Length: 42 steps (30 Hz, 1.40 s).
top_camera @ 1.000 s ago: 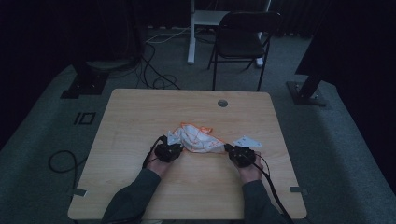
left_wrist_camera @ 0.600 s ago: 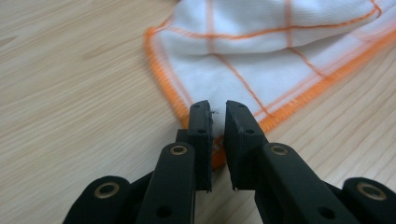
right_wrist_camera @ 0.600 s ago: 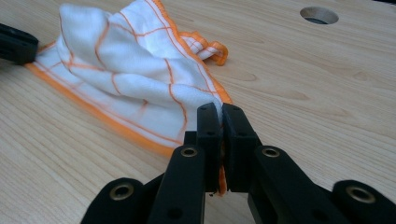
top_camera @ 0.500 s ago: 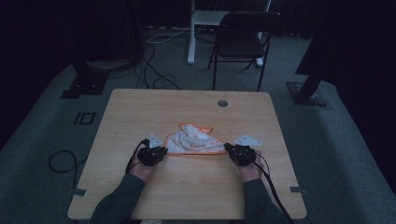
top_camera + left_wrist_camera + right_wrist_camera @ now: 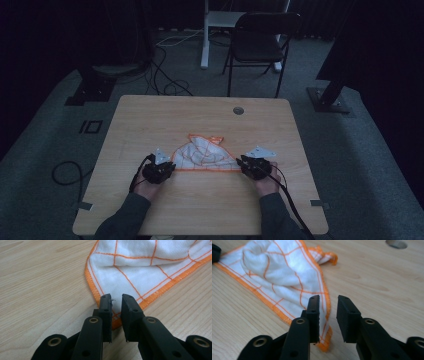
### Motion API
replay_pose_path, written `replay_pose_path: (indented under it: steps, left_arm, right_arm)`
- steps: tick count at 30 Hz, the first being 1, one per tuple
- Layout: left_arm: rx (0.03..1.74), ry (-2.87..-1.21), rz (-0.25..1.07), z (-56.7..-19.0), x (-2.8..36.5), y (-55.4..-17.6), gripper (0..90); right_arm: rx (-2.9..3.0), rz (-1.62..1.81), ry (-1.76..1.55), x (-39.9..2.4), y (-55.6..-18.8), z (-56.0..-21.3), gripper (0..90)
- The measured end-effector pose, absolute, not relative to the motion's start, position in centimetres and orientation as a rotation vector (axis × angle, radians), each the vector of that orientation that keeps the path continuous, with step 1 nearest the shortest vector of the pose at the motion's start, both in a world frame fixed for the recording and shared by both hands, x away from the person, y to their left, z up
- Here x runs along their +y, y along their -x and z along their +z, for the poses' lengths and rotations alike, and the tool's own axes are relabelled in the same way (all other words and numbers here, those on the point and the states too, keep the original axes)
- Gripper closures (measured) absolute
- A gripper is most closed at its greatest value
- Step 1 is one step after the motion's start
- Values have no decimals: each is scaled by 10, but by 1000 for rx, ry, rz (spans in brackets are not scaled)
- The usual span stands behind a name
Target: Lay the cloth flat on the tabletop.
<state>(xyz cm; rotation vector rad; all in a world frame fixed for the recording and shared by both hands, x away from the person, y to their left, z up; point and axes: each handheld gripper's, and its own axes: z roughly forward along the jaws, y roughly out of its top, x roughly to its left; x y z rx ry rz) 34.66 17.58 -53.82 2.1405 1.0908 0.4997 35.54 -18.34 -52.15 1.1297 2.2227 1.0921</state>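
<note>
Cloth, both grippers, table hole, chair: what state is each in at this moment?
Cloth: partly spread on the table, near edge pulled straight, far part bunched.
Left gripper: open, jaws either side of the cloth's corner, not clamped.
Right gripper: open, at the cloth's other near corner, not clamped.
Table hole: uncovered.
Chair: upright, unoccupied, beyond the table.
</note>
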Motion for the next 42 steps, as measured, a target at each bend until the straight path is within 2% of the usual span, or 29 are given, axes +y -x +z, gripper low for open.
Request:
replay_pose_path:
  steps: [7,13,16,20,23,33,42]
  left_arm:
    - [1092,-2140,486,-538,177,-341,797]
    - [1098,-2142,470,-537,180,-331,798]
    - [1098,-2154,459,-536,180,-327,798]
    - [1098,-2134,466,-534,181,-331,747]
    - [1094,-2125,474,-532,178,-339,743]
    - [1087,-2137,479,-538,172,-353,757]
    - [1101,-2132,484,-538,174,-342,781]
  right_arm:
    - [2300,1012,-1180,-179,-368,-538,858]
    - [2332,974,-1202,-178,-360,-538,872]
    - [2352,961,-1193,-177,-355,-535,861]
    - [2319,1044,-1159,-177,-358,-530,744]
    - [2280,1073,-1136,-175,-364,-525,718]
    - [2321,972,-1131,-158,-392,-539,707]
    - [2316,865,-1143,-164,-378,-536,747]
